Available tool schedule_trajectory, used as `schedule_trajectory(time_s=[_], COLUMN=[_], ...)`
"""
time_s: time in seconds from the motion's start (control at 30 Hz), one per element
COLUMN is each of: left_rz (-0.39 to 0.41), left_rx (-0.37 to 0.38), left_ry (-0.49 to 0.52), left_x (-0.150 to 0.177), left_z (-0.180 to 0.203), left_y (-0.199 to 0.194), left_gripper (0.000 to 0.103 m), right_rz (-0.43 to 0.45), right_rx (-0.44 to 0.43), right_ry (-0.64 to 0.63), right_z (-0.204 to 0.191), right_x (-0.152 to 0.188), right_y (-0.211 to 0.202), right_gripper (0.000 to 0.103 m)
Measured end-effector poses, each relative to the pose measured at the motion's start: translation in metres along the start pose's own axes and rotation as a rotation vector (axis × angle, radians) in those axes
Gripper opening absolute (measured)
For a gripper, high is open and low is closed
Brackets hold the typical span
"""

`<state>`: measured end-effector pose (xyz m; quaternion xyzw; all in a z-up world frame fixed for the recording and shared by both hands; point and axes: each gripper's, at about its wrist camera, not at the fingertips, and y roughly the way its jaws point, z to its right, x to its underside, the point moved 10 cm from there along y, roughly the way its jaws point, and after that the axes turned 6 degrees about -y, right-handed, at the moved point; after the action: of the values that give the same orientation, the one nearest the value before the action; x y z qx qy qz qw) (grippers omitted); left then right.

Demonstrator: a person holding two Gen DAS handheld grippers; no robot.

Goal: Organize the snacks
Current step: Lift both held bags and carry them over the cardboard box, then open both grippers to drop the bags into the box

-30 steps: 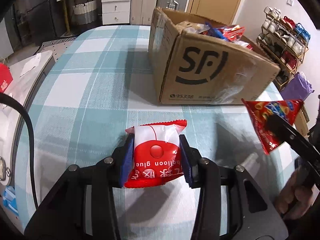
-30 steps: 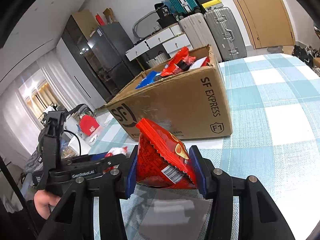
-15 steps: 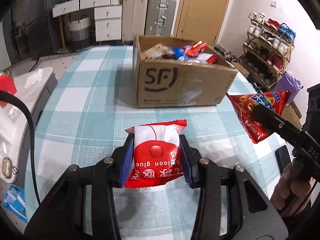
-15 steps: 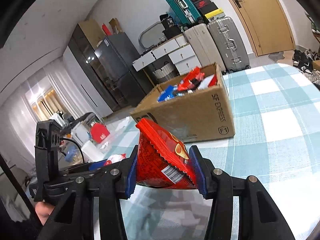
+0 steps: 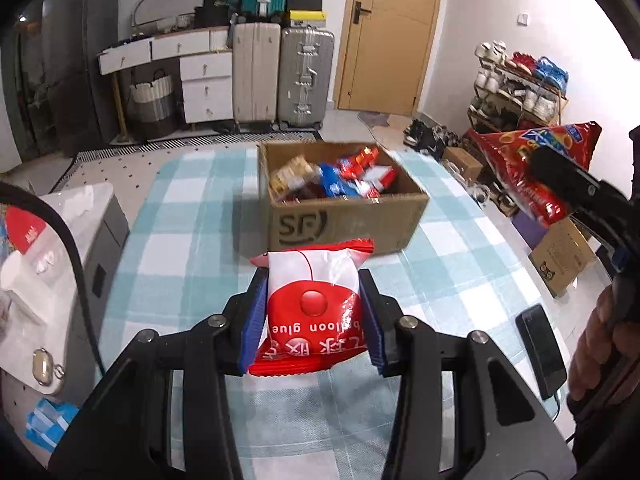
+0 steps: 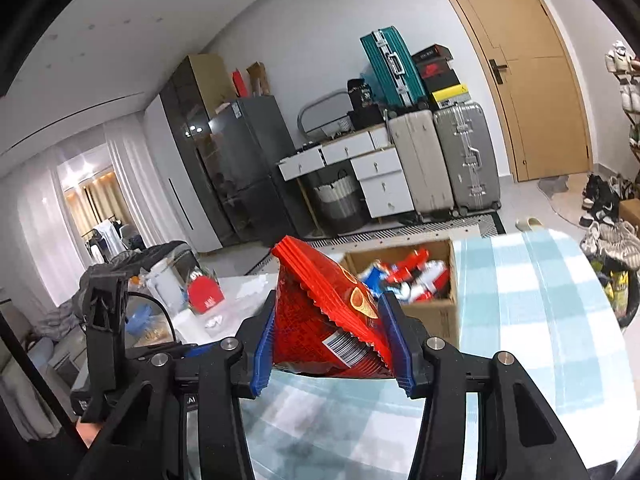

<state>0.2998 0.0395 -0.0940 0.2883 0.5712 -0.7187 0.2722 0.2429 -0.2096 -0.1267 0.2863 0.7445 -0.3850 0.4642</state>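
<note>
- Both grippers have been drawn back and raised since the earlier frames, so the cardboard box [image 5: 344, 204] is now seen smaller and from above, at the centre of the left wrist view.
- A red-and-white snack packet [image 5: 314, 308] is pinched between the blue pads of the left gripper [image 5: 313, 312], in the lower centre of that view, held above the checked tablecloth [image 5: 192, 248].
- A red chip bag [image 6: 328, 320] is clamped by the right gripper [image 6: 330, 330], in the lower centre of the right wrist view, its crimped edge pointing to the upper left.
- The same chip bag is seen at the right edge of the left wrist view [image 5: 532, 168], held well above the table.
- Mixed red, blue and yellow snack packs [image 5: 332, 176] are seen lying inside the open box.
- A dark phone [image 5: 540, 350] lies on the cloth in the lower right of the left wrist view, beside the person's right hand [image 5: 600, 344].
- Two upright suitcases [image 5: 284, 74] are seen against the far wall, in the upper centre.
</note>
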Motion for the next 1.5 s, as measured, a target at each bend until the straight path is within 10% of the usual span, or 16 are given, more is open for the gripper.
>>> schedule_trajectory(time_s=[0.4, 0.77, 1.5], left_rz=[0.024, -0.041, -0.222], left_rx=[0.024, 0.028, 0.084], left_ry=[-0.025, -0.033, -0.026], left_x=[-0.092, -0.158, -0.124], left_z=[-0.003, 0.006, 0.014], left_y=[-0.020, 0.052, 0.208], left_gripper=[0.040, 0.040, 0.040], right_rz=[-0.022, -0.136, -0.375], right_rx=[0.011, 0.036, 0.086], right_ry=[-0.034, -0.001, -0.027], right_z=[-0.012, 0.031, 0.110], right_x=[-0.102, -0.147, -0.064], right_y=[0.016, 0.101, 0.222], right_gripper=[0.049, 0.049, 0.049])
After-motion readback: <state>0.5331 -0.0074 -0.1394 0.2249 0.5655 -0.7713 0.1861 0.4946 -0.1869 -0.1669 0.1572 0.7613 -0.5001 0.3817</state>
